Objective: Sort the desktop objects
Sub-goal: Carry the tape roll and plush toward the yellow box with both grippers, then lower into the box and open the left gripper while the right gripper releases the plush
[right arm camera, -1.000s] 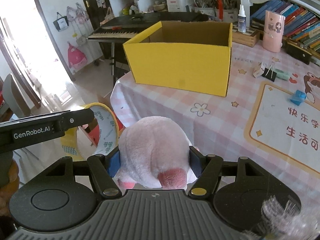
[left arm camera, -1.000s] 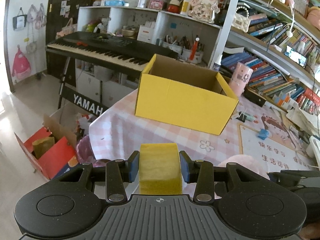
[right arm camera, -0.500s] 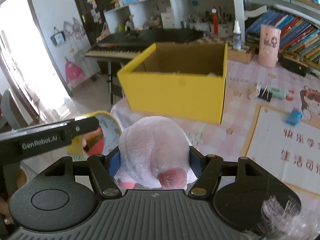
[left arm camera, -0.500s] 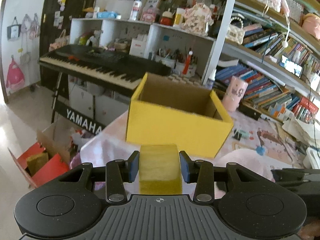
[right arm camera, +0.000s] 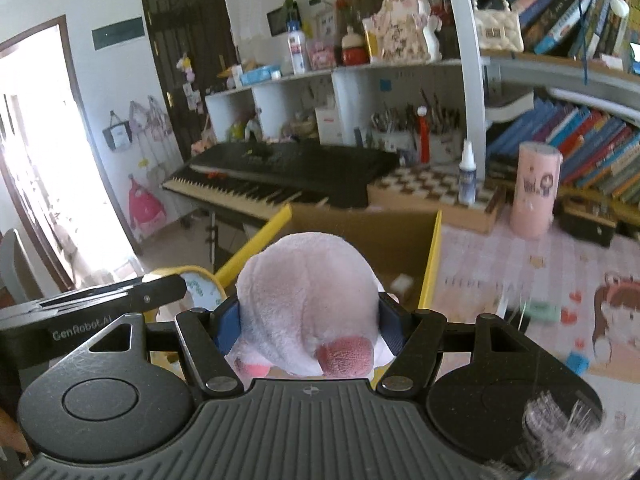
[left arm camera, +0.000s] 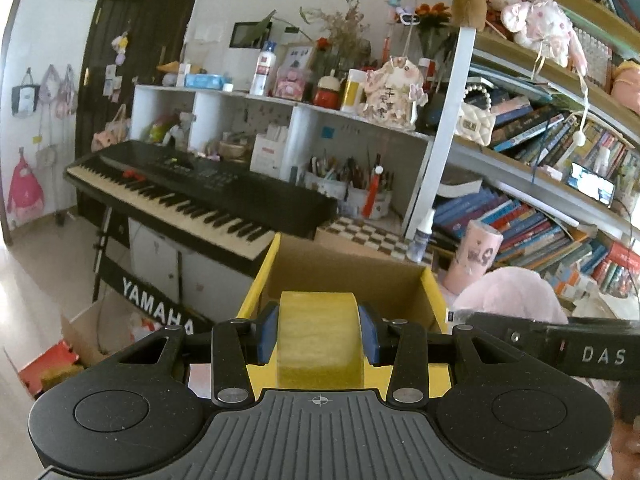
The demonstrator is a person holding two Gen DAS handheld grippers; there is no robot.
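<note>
Your left gripper (left arm camera: 319, 334) is clamped on a roll of yellow tape (left arm camera: 321, 340), blue pads flat against both of its sides. The roll stands on edge between the jaws, its curved face toward the camera. Just past it sits the yellow cardboard box (left arm camera: 434, 294), top open, brown inside walls showing. In the left wrist view the tape covers the box's near wall.

Your right gripper (right arm camera: 308, 326) grips a pink plush toy (right arm camera: 306, 300), pads pressed into its sides so the fur bulges above and below them. Two darker pink feet point back toward the camera. The same box (right arm camera: 434, 256) lies straight ahead of the toy, with a small pale item on its floor, too blurred to name.

Both grippers are side by side. The right one's black bar and the plush show at the right edge of the left view; the tape roll (right arm camera: 200, 286) and the left gripper's bar show at the left edge of the right view.

The box rests on a pink checked tablecloth (right arm camera: 500, 256). A pink cylinder (right arm camera: 534, 190) and a small spray bottle (right arm camera: 466, 178) stand beyond it. A black keyboard (left arm camera: 192, 192) stands behind the box on the left.
</note>
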